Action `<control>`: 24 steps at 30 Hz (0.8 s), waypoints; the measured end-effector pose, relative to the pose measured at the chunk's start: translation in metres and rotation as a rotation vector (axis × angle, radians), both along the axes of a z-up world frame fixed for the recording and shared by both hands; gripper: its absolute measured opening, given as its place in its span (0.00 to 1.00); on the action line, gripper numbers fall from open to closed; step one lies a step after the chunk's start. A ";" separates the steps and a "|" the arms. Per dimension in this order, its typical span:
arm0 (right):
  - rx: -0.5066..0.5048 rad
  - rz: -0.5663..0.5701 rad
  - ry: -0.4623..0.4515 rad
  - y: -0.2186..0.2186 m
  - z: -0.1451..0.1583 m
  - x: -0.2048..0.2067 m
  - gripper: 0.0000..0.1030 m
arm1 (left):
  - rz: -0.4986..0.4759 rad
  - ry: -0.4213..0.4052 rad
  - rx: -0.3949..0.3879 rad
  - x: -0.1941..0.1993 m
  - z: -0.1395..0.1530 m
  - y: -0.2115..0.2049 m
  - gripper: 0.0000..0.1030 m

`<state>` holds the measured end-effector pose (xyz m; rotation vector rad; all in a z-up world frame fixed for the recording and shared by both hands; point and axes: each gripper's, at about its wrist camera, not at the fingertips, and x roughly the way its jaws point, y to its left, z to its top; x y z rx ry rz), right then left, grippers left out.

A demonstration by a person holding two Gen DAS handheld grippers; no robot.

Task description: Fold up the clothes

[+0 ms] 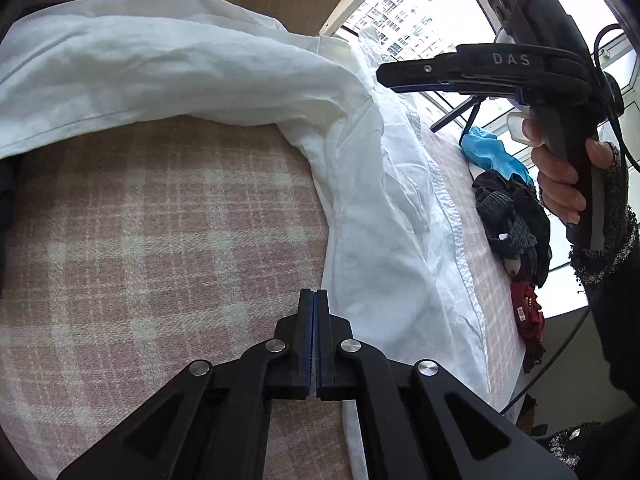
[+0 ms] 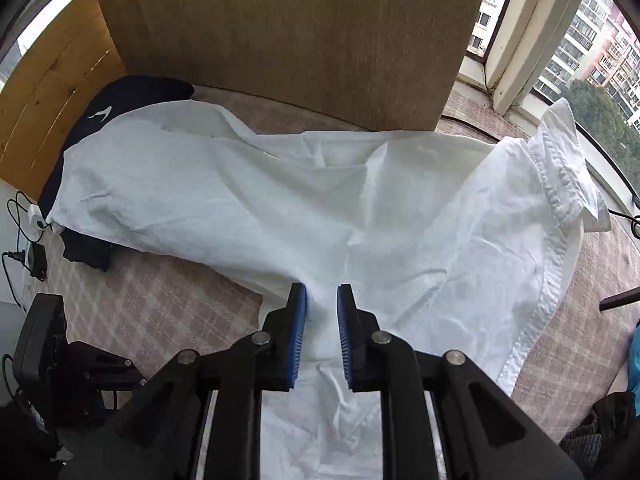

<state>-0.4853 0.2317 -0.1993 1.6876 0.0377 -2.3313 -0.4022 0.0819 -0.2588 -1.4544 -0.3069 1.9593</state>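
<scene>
The right gripper [image 1: 384, 76] reads "DAS"; garment labels seem illegible.

A white shirt [image 2: 360, 208] of thin, creased cloth lies spread across a surface covered in pink-and-white plaid fabric [image 1: 160, 220]. In the right wrist view its body runs from the lower middle up toward the right, where the stitched collar [image 2: 568, 168] stands raised at the far edge by the window. One long part (a sleeve, by the look of it) stretches away to the left and drapes over a dark navy garment [image 2: 120, 100] that bears a small white mark. A double-stitched hem [image 1: 460, 248] runs along the shirt's right edge in the left wrist view. The cloth sits in soft wrinkles, unfolded, with a shallow ridge across its middle.
</scene>
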 end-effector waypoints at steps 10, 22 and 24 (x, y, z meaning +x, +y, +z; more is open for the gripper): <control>-0.092 -0.423 0.002 0.175 -0.008 0.032 0.38 | 0.006 0.029 -0.022 -0.076 0.021 0.018 0.16; 0.022 -0.327 -0.044 0.169 -0.057 -0.066 0.38 | 0.089 0.033 -0.117 -0.118 0.021 0.019 0.18; 0.041 -0.319 -0.059 0.169 -0.062 -0.072 0.38 | 0.085 0.039 -0.126 -0.118 0.019 0.021 0.18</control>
